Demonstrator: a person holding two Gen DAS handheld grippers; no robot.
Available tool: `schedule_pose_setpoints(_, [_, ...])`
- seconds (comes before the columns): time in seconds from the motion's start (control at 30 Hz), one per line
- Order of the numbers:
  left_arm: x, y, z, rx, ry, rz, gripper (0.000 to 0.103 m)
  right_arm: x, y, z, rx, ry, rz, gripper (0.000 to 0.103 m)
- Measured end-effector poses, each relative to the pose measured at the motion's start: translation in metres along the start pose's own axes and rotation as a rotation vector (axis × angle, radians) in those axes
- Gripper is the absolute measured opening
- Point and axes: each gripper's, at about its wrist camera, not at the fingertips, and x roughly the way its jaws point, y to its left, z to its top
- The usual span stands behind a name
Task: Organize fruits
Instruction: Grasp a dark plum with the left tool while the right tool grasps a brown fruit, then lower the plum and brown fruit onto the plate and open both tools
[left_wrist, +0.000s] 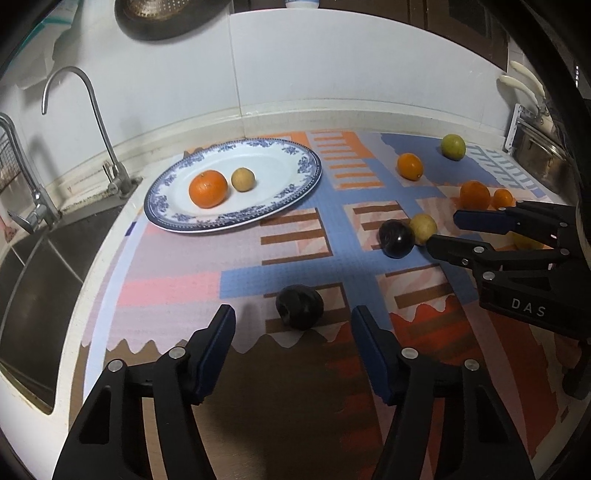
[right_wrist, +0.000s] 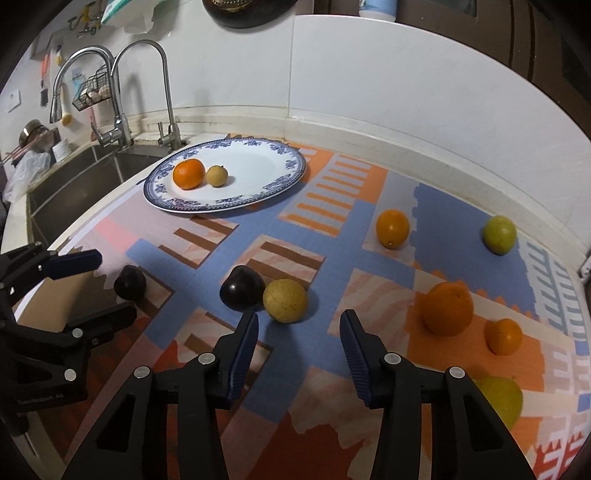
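Observation:
A blue-rimmed white plate (left_wrist: 306, 177) (right_wrist: 295, 166) holds an orange (left_wrist: 208, 189) and a tan fruit (left_wrist: 242, 180). My left gripper (left_wrist: 293, 314) (right_wrist: 116, 284) stands open around a dark plum (left_wrist: 299, 306) (right_wrist: 129, 282), with gaps on both sides. My right gripper (right_wrist: 299, 317) (left_wrist: 443, 230) is open just short of a tan fruit (right_wrist: 285, 301) (left_wrist: 423, 229), which touches a second dark plum (right_wrist: 242, 288) (left_wrist: 396, 238). Loose on the mat lie an orange (right_wrist: 392, 228), a green fruit (right_wrist: 499, 234), a large orange (right_wrist: 447, 308), a small orange (right_wrist: 503, 336) and a yellow fruit (right_wrist: 498, 398).
The fruit lies on a patterned mat (left_wrist: 177, 284) covering the counter. A steel sink (left_wrist: 37, 258) (right_wrist: 85, 177) with two faucets (left_wrist: 92, 110) lies left of the plate. The white backsplash (right_wrist: 369, 74) closes the far side. Knife handles (left_wrist: 524, 88) stick out at far right.

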Motion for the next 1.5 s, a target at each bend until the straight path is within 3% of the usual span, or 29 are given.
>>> schedule_pose_setpoints(0.23, [0.007, 0.001, 0.003, -0.018, 0.017, -0.010, 0.056, 0.012, -0.002, 0.005, -0.005, 0.018, 0.028, 0.042])
schedule_pose_setpoints(0.37, [0.012, 0.002, 0.005, -0.022, 0.030, -0.027, 0.046, 0.015, -0.002, 0.007, -0.013, 0.019, 0.038, 0.041])
schedule_pose_setpoints(0.67, [0.018, 0.003, 0.006, -0.031, 0.050, -0.061, 0.028, 0.019, 0.000, 0.008, -0.011, 0.029, 0.064, 0.030])
schedule_pose_setpoints(1.5, [-0.035, 0.014, 0.023, -0.018, -0.095, -0.116, 0.028, -0.039, 0.015, 0.017, 0.072, -0.078, 0.062, 0.029])
